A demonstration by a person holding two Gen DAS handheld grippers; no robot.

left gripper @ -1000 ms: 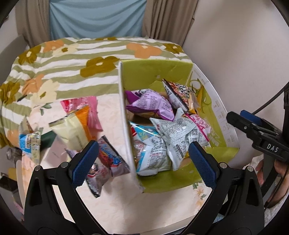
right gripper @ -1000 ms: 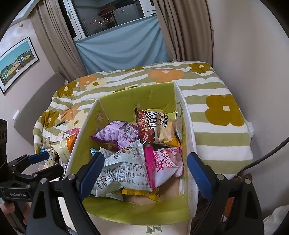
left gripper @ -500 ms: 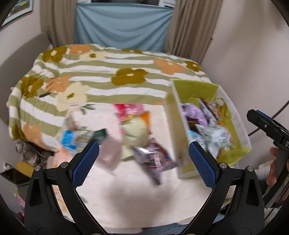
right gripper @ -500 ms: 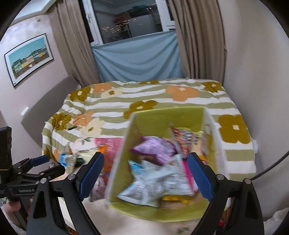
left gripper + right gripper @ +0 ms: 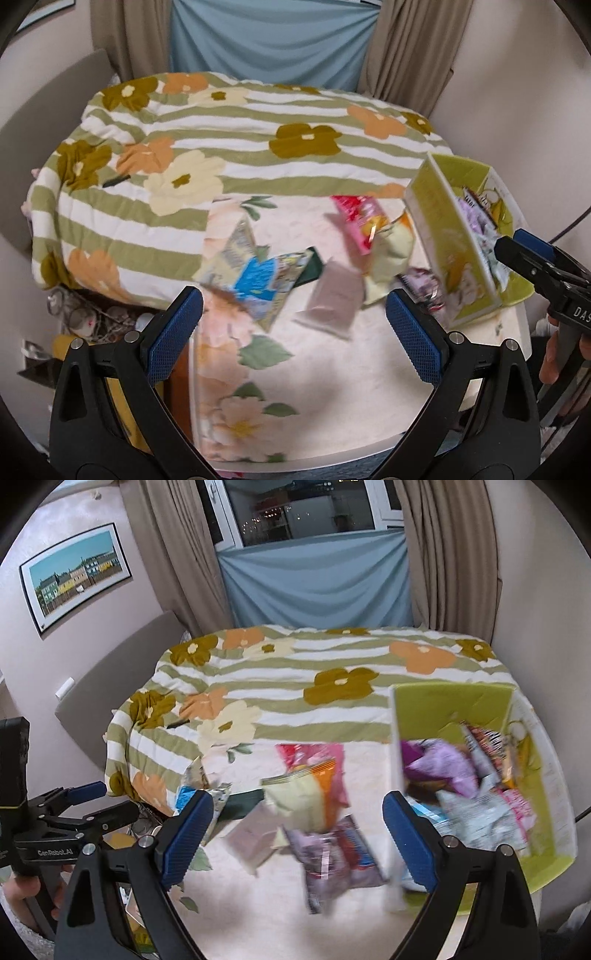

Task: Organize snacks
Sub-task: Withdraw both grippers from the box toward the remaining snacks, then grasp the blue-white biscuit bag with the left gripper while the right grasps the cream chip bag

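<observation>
A green cardboard box [image 5: 439, 221] [image 5: 458, 705] stands at the right of the table and holds several snack packets [image 5: 443, 764]. Loose packets lie on the cloth to its left: a blue and yellow one [image 5: 258, 280], a mauve one [image 5: 332, 299] [image 5: 251, 842], a pink one [image 5: 360, 218] [image 5: 314, 757], a pale green one [image 5: 391, 254] [image 5: 299, 801] and a purple one [image 5: 332, 853]. My left gripper [image 5: 293, 332] is open and empty, above the loose packets. My right gripper [image 5: 297, 838] is open and empty, over the packets beside the box.
A striped floral blanket [image 5: 221, 147] covers the far half of the table. A wall [image 5: 517, 92] is close on the right, curtains [image 5: 314, 579] behind. Clutter [image 5: 92, 314] sits below the table's left edge. The other gripper shows at each view's edge [image 5: 546, 273] [image 5: 74, 819].
Both grippers have pulled back and swung left, away from above the box to over the loose packets. Both stay open and empty. The packets have not moved.
</observation>
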